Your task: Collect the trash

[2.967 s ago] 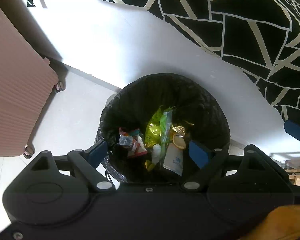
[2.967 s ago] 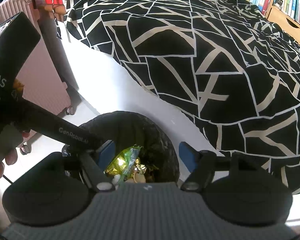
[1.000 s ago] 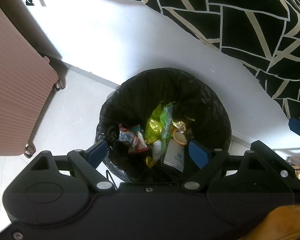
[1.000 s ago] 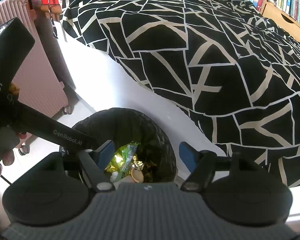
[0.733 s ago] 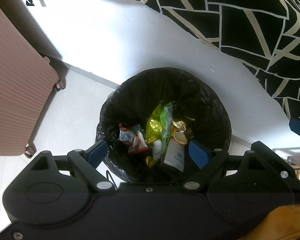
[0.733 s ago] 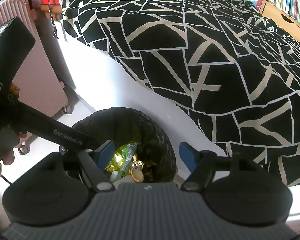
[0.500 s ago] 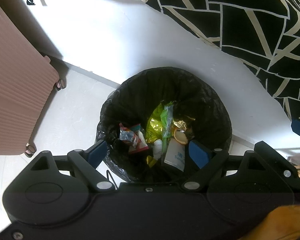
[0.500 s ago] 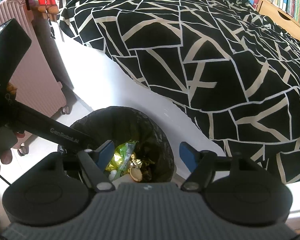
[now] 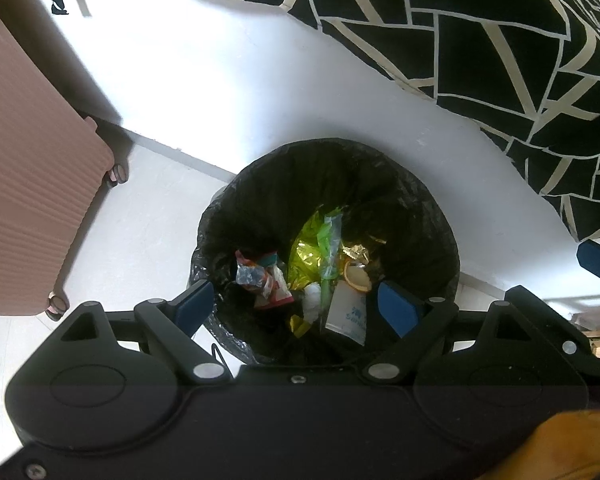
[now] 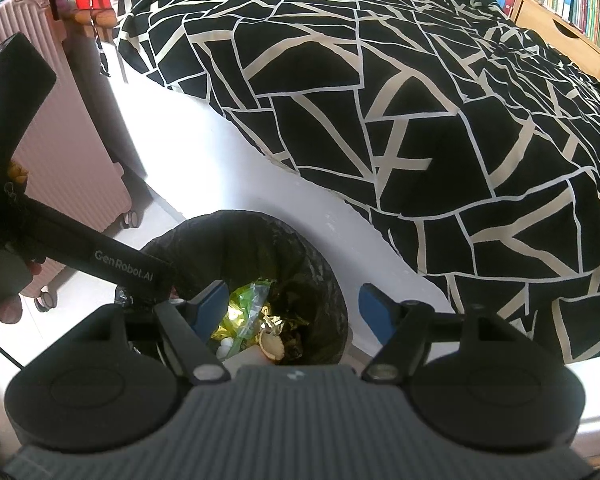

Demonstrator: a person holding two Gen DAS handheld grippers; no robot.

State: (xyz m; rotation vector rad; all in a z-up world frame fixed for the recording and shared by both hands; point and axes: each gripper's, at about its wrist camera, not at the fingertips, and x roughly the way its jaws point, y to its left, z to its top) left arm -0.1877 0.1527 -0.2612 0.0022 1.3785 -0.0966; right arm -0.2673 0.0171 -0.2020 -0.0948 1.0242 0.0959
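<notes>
A round trash bin [image 9: 328,176] lined with a crinkled, glossy black plastic bag stands on a pale tiled floor [image 9: 140,220], close against the white side of a bed [image 9: 260,92]. Inside lies a loose heap of trash: a shiny yellow-green foil wrapper [image 9: 308,256], a clear green plastic wrapper [image 9: 330,236], crumpled gold foil [image 9: 358,252], a red, white and teal snack packet [image 9: 266,280], a small white paper sachet [image 9: 346,314] with blue print too small to read, a white wad [image 9: 312,300], and a curved tan scrap like a peel [image 9: 358,278].

The left gripper [image 9: 296,306] hangs almost straight down over the bin's mouth. Its jaws stand wide apart with nothing between them, the blue-padded fingers [image 9: 396,308] over opposite sides of the rim. The right gripper [image 10: 288,306] leans over the bin from the side, its jaws also spread wide and empty. In the right wrist view the left tool crosses the frame as a black bar printed "GenRobot.AI" [image 10: 124,266], held by a person's hand [image 10: 0,312] at the left edge.

The bed carries a black duvet [image 10: 400,120] crossed by cream lines in an irregular geometric pattern. A ribbed pink hard-shell suitcase [image 9: 24,200] on small wheels stands on the floor to the left of the bin. A wooden bookshelf [image 10: 564,4] with rows of coloured book spines sits beyond the bed.
</notes>
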